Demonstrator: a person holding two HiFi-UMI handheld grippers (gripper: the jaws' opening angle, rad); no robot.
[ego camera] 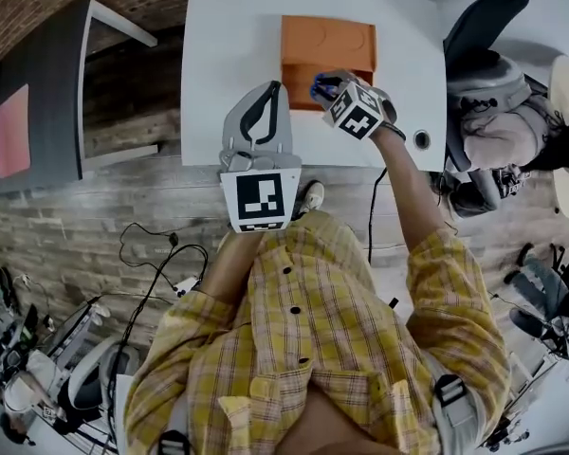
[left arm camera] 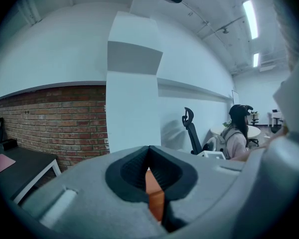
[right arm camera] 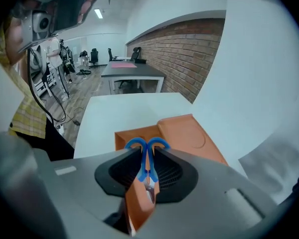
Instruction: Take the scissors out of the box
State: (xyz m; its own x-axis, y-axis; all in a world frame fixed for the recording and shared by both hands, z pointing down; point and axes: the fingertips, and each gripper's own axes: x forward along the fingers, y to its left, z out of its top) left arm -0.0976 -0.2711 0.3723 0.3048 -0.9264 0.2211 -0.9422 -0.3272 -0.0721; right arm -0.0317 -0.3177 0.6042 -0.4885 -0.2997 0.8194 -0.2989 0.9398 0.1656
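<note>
"Nearest us, what's the left gripper (ego camera: 276, 89) doing?"

"Nothing much. Its fingers (left arm camera: 132, 171) are pressed together with nothing between them, and it hangs over the white worktop (ego camera: 223, 55) just left of the orange box (ego camera: 327, 38)."

"And the right gripper (ego camera: 324, 85)?"

"Its fingers (right arm camera: 120, 171) are clenched on the scissors (right arm camera: 147, 148), pinching the blue handles just below the loops. The scissors hang over the near edge of the open box. I can't tell whether the blades are clear of it."

"The lid?"

"It lies open on the far side. Beyond the worktop's right end, a person (ego camera: 503, 136) sits."
</note>
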